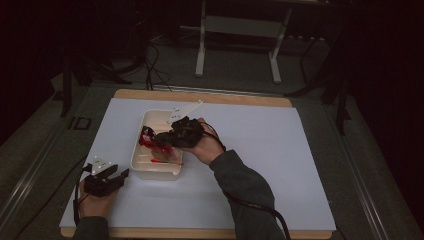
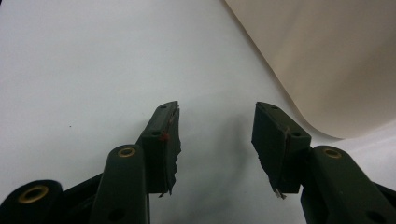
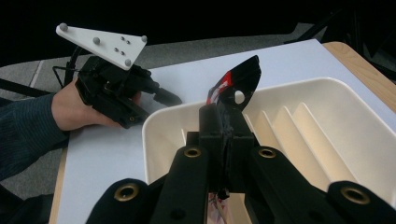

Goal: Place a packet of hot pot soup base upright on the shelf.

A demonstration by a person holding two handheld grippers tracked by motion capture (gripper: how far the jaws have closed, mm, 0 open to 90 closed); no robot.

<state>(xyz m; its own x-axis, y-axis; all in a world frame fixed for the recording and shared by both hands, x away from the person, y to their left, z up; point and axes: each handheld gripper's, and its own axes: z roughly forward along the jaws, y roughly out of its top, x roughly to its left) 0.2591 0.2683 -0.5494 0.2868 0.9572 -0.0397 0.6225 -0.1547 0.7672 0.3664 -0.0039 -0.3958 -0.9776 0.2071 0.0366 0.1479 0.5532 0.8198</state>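
Note:
A cream tray [image 1: 136, 161] with ribbed dividers sits left of centre on the white table. My right gripper [image 1: 151, 139] hovers over the tray, shut on a flat black and red item [image 1: 145, 135]. In the right gripper view that item [image 3: 239, 78] sticks up beyond the shut jaws [image 3: 227, 125] and has a small round hole in it. Another red piece [image 1: 164, 159] lies in the tray's near end. My left gripper [image 1: 119, 176] rests on the table just left of the tray's near corner. Its jaws [image 2: 215, 135] stand open and empty beside the tray wall [image 2: 336, 60].
The white sheet [image 1: 260, 150] covers the wooden table [image 1: 200, 95], with bare room to the right of the tray. A metal stand [image 1: 240, 30] and cables lie on the dark floor beyond the far edge. The left hand and gripper [image 3: 159, 99] sit beside the tray [image 3: 327, 121].

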